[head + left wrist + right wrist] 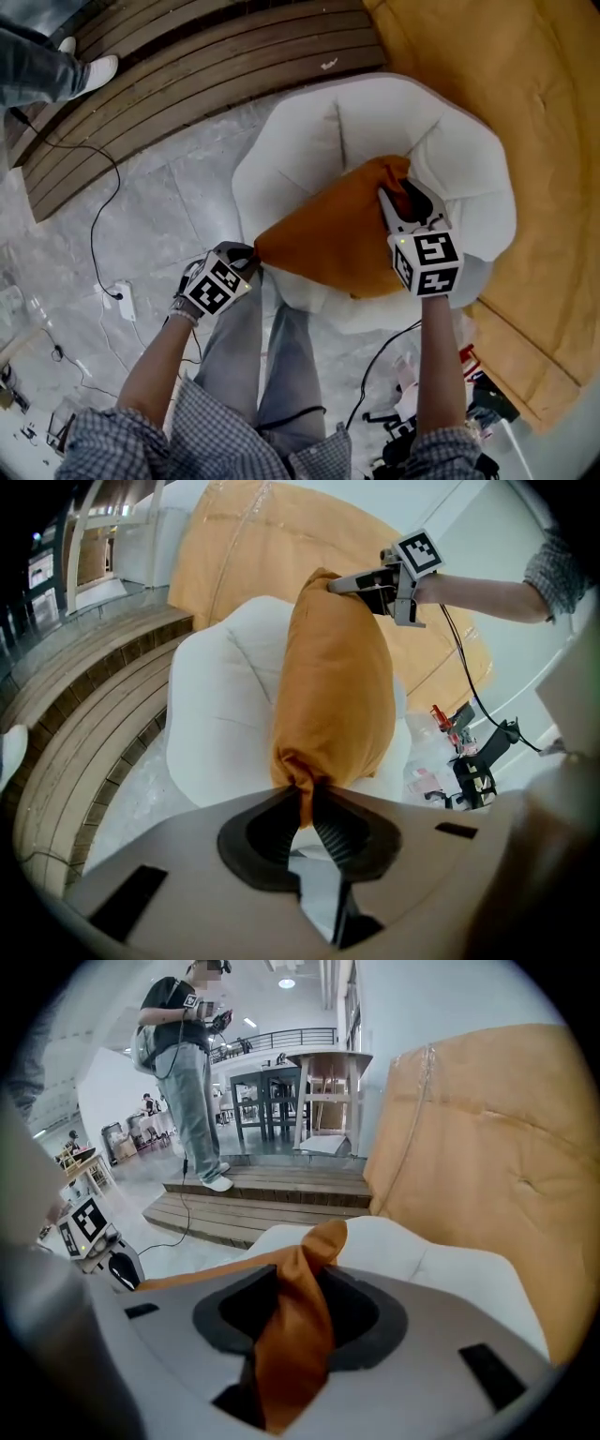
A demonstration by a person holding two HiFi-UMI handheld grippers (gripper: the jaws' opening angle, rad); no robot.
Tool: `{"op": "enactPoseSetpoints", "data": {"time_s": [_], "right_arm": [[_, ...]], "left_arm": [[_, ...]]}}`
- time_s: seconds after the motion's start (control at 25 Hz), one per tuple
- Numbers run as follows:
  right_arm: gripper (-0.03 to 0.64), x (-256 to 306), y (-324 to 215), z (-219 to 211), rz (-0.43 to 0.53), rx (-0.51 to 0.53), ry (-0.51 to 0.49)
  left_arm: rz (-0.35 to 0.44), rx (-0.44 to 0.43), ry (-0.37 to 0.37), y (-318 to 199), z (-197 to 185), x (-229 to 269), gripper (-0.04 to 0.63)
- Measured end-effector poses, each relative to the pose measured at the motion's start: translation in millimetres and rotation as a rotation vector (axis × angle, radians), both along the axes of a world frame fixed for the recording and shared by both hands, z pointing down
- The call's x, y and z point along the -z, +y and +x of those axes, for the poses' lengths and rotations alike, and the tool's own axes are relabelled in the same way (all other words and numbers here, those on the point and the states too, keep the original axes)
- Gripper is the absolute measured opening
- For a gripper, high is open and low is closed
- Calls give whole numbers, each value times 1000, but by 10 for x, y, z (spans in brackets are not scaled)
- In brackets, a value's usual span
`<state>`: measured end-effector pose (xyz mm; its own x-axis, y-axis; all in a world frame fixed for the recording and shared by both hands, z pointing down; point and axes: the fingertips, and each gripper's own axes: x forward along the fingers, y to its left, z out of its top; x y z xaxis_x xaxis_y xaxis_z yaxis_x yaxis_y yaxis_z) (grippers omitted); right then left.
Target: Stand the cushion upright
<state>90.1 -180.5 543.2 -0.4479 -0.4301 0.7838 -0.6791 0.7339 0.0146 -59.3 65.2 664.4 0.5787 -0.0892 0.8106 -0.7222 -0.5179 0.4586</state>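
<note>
— So, grips?
— Left gripper [249, 262] was clamped on the near corner of the cushion [337, 234], right gripper [396, 192] on its far corner; it hung over the white chair [309, 141] seat, front edge to back.
— Tip?
— I reckoned: level both corners, seat the bottom edge by the backrest, release together.

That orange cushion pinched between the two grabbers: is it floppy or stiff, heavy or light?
Probably soft: the cushion bunches into thin tufts where the left gripper and the right gripper pinch its corners. Likely light, since two pinched corners seem to carry it. Its plump middle suggests it keeps shape.
</note>
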Motion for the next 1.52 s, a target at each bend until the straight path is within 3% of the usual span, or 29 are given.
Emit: {"op": "enactPoseSetpoints", "data": {"time_s": [0.44,1.0,1.16,1.52], "right_arm": [[144,600,502,332,63,-76,-28],[73,1479,1228,1234,222,-278,-54],[57,1672,1381,1478,250,-325,-56],[37,2066,1581,2012,296,-471,-107]], "left_arm": [[64,-125,27,447,230,619,48],[167,-247,189,814,761,1573,46],[212,-282,201,803,863,1798,46],[415,-152,213,174,858,2452,46]]}}
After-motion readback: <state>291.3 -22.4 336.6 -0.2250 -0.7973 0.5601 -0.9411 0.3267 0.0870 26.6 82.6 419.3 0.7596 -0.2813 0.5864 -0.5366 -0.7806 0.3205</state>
